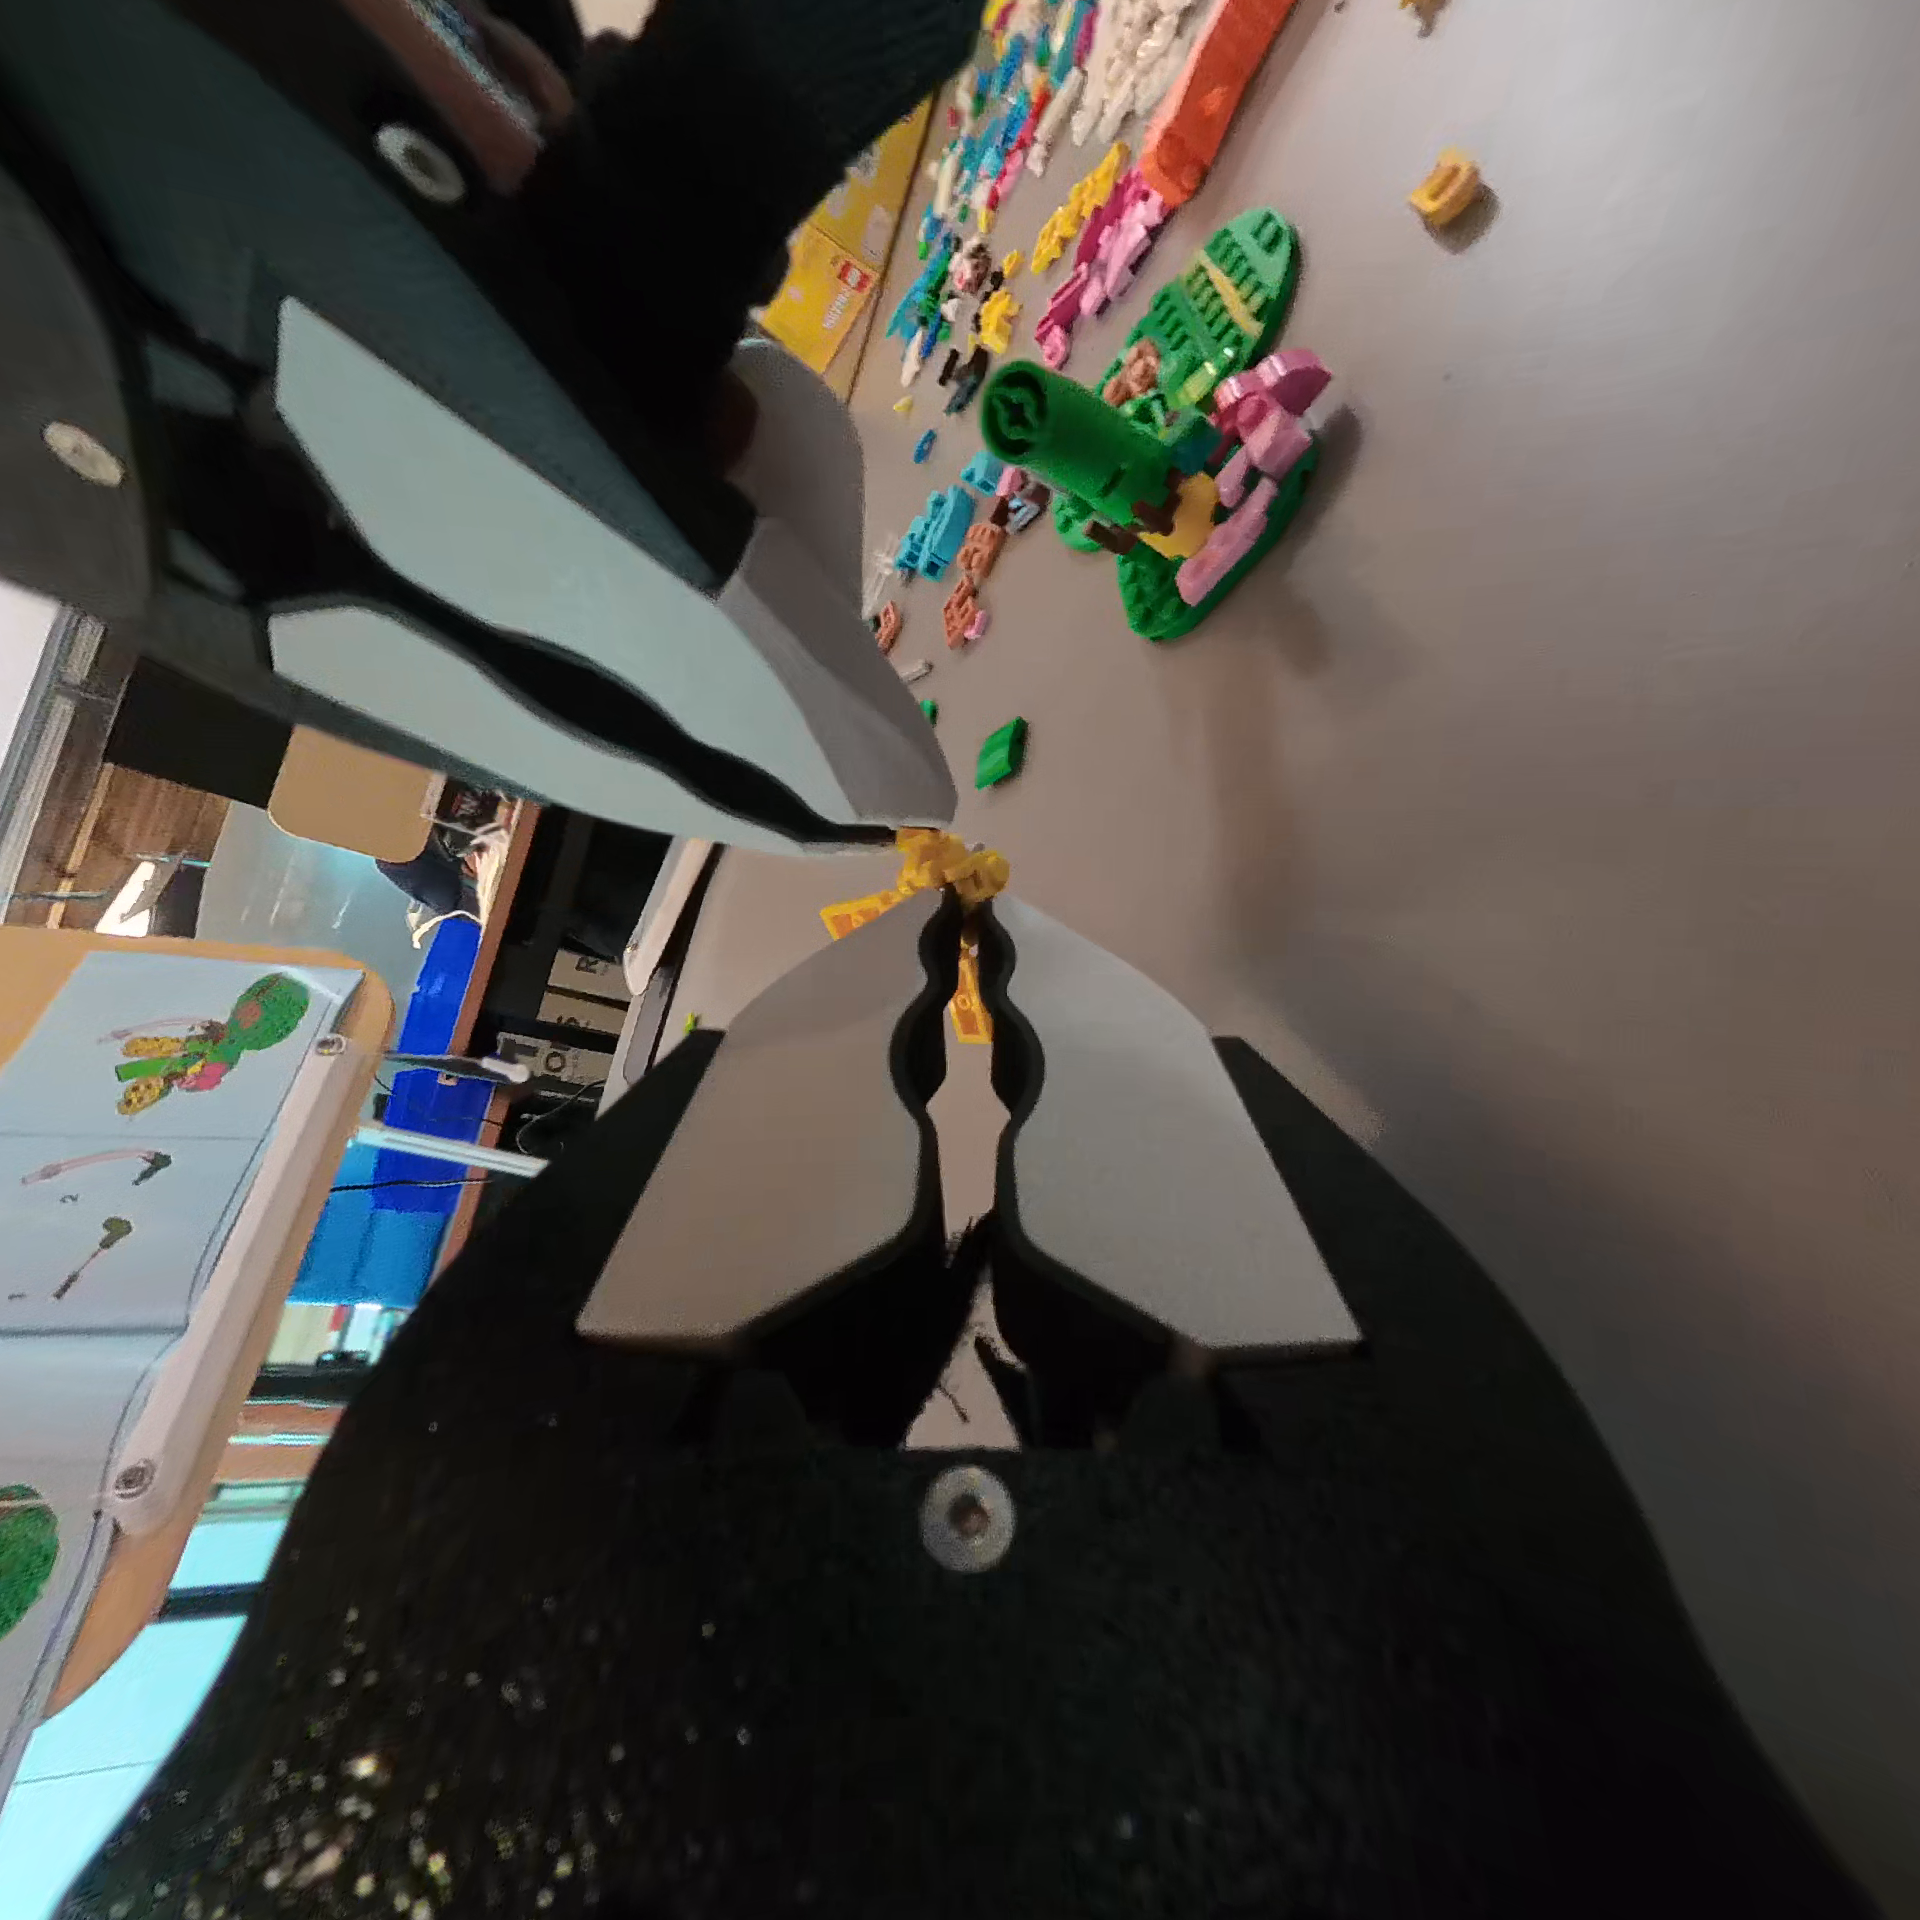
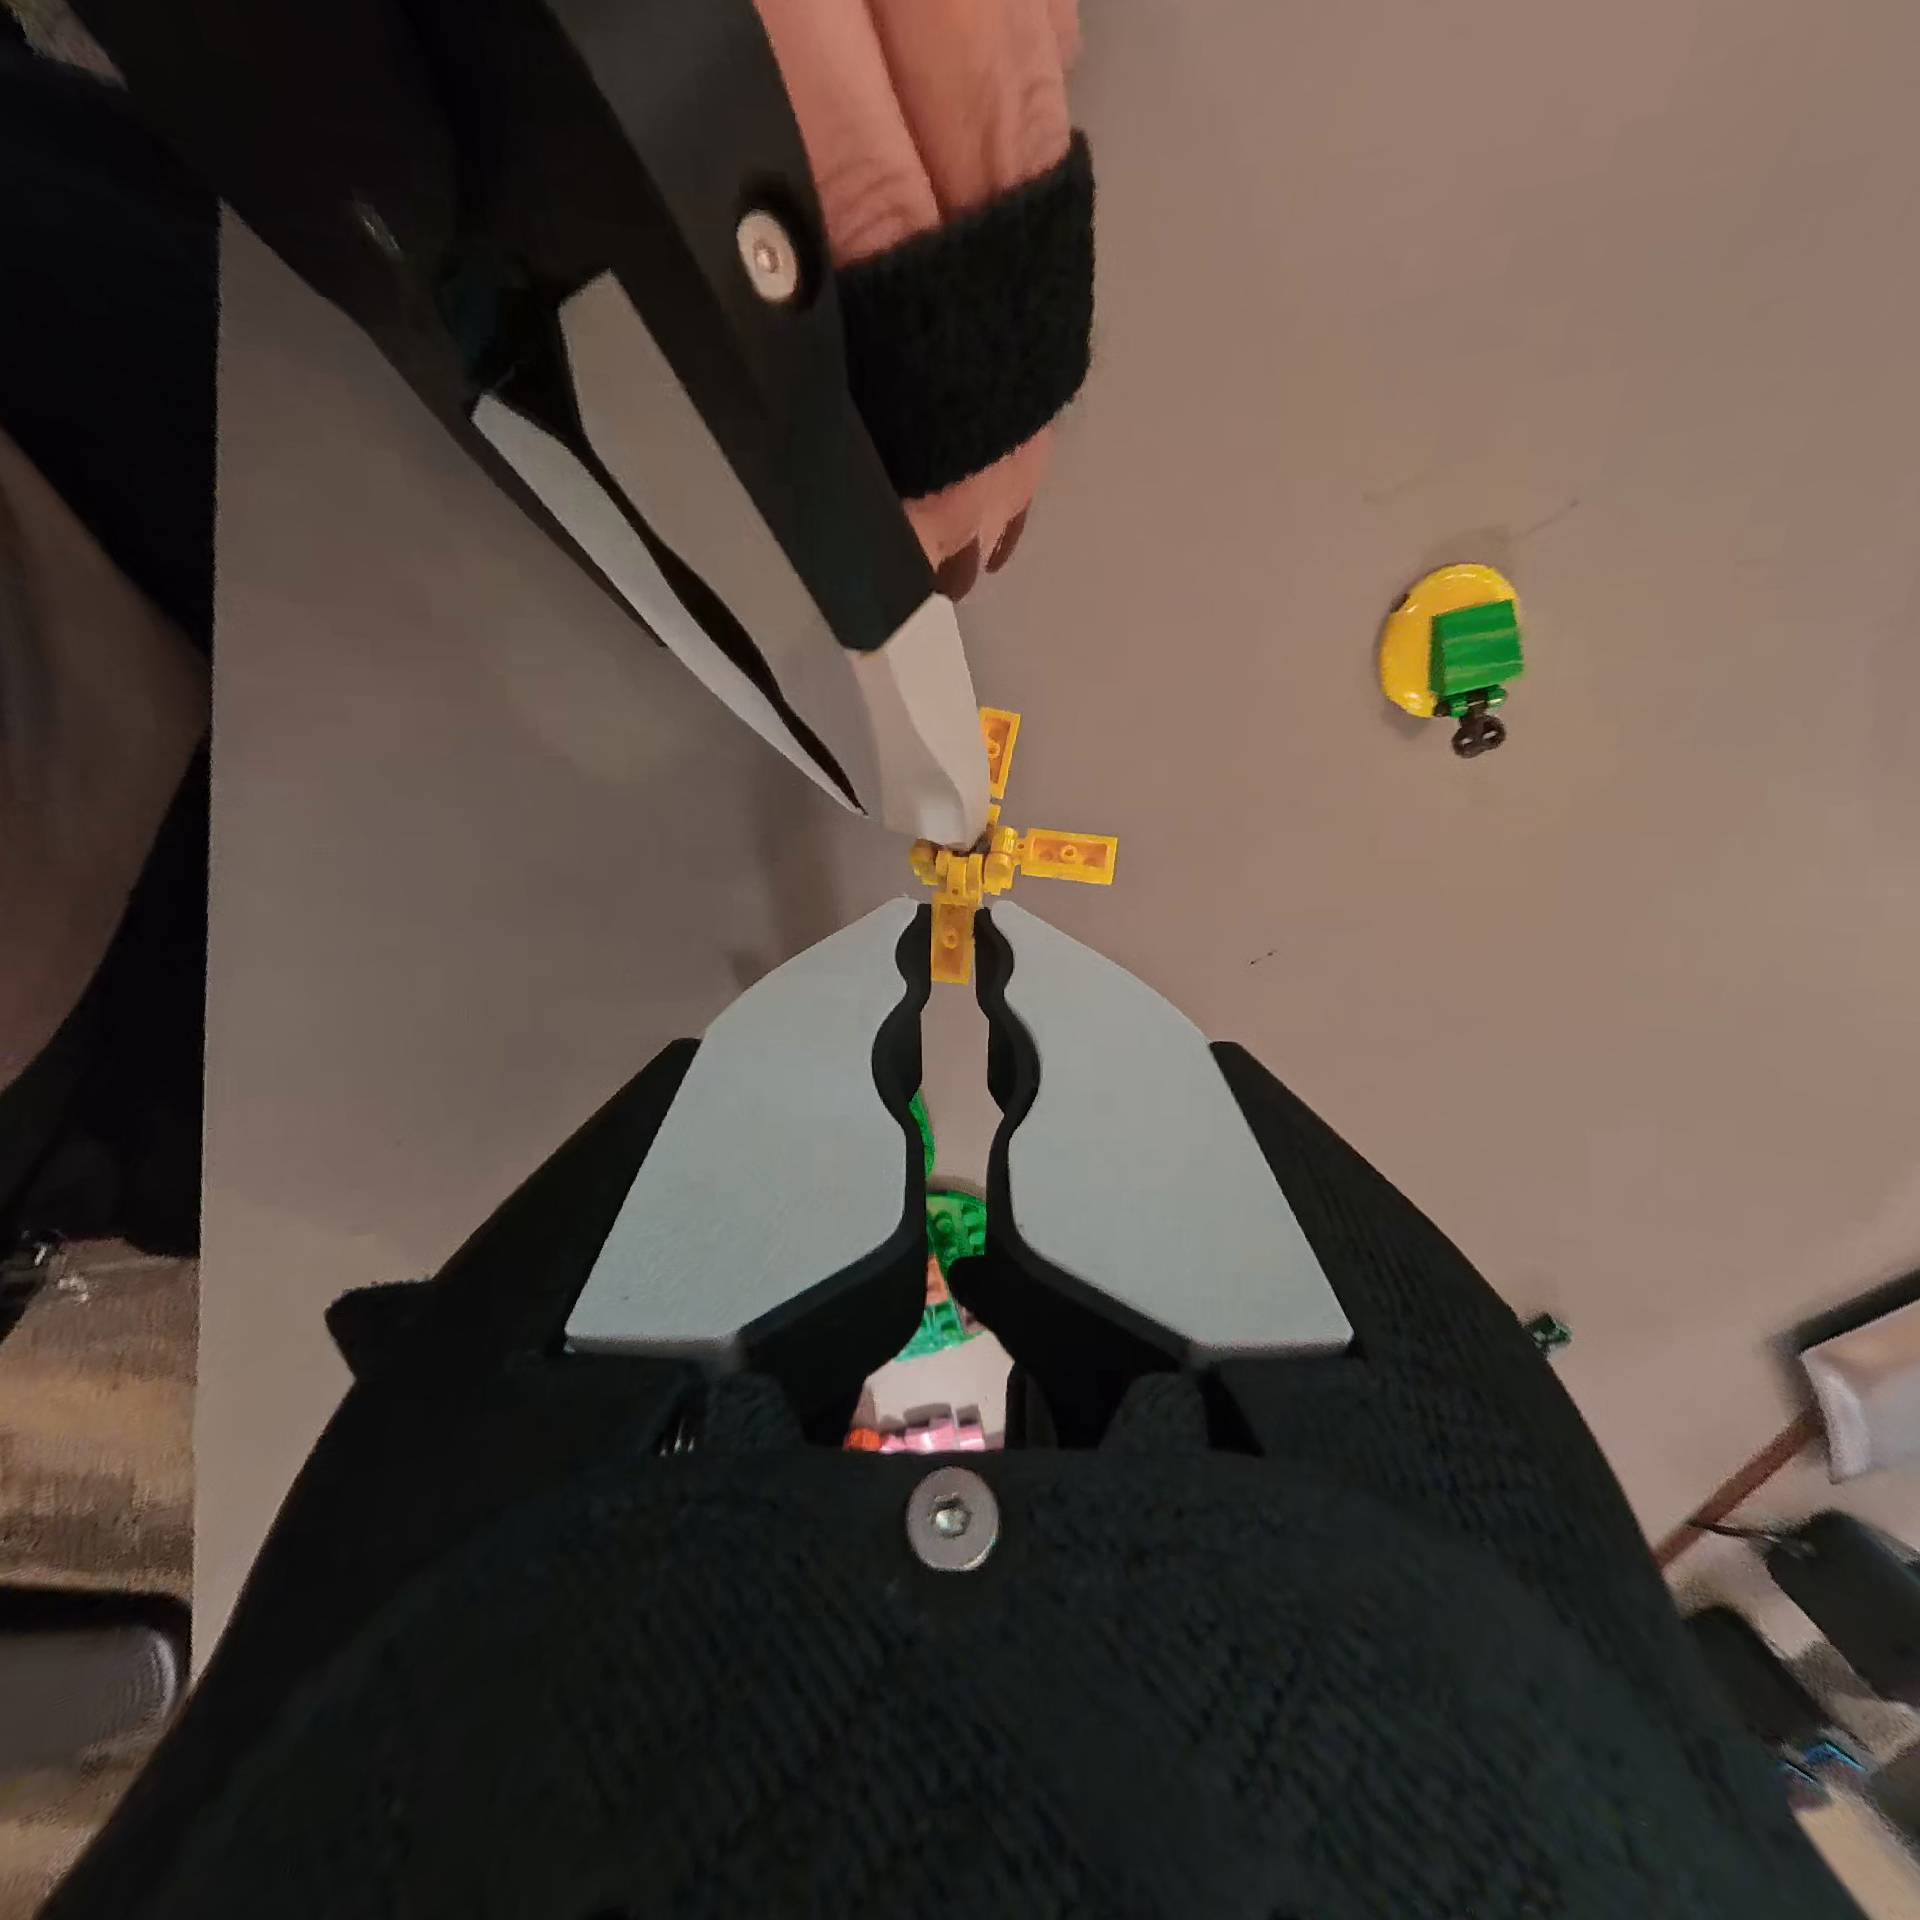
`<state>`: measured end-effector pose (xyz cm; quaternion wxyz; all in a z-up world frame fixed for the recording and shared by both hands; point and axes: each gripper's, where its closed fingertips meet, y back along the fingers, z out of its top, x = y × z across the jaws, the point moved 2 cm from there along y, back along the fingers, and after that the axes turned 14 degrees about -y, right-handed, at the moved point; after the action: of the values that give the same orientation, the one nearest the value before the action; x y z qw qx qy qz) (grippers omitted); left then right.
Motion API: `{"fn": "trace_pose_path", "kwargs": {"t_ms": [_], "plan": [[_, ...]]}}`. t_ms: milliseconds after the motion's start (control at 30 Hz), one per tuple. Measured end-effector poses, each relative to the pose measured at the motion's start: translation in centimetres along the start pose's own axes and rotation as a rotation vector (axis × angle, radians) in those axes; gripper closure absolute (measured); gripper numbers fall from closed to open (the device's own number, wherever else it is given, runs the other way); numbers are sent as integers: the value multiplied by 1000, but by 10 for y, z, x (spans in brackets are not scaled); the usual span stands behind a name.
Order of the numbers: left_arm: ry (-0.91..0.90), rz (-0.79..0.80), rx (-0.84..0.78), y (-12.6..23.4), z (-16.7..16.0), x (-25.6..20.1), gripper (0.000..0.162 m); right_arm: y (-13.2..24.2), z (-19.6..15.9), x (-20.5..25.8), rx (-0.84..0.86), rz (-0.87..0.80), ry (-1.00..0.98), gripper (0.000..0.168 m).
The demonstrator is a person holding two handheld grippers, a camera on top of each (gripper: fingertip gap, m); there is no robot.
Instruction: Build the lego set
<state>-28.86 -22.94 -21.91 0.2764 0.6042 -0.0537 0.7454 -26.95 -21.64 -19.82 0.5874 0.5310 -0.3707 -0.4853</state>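
Together, both tongs pinch one small yellow flower assembly (image 2: 971, 864) above the grey table (image 2: 1455, 312). The right gripper (image 2: 954, 906) clamps the lower yellow petal plate between its tips; the left gripper (image 2: 920, 821), coming in from above, has its tips pressed together on the hub next to another petal. To do this well, I would keep the right grip steady as an anchor and press or turn only with the left, gently, since the clipped petals look apt to pop off.

Farther out lie a yellow dish with a green brick (image 2: 1452, 644), a green model base (image 1: 1195, 457), loose bricks (image 1: 997, 208) and an instruction booklet (image 1: 156, 1143). A yellow box (image 1: 842, 291) carries a small red logo; its writing is too blurred to read.
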Motion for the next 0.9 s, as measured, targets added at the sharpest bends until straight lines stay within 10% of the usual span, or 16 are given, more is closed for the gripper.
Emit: {"fn": "trace_pose_path", "kwargs": {"t_ms": [233,900], "plan": [[335,88,-113,15,-8,31,159,15,7,-4,-160,-76,-47,132],[600,7,-399,43,3,49,159,43,32,10,-573,255,-451,151]]}}
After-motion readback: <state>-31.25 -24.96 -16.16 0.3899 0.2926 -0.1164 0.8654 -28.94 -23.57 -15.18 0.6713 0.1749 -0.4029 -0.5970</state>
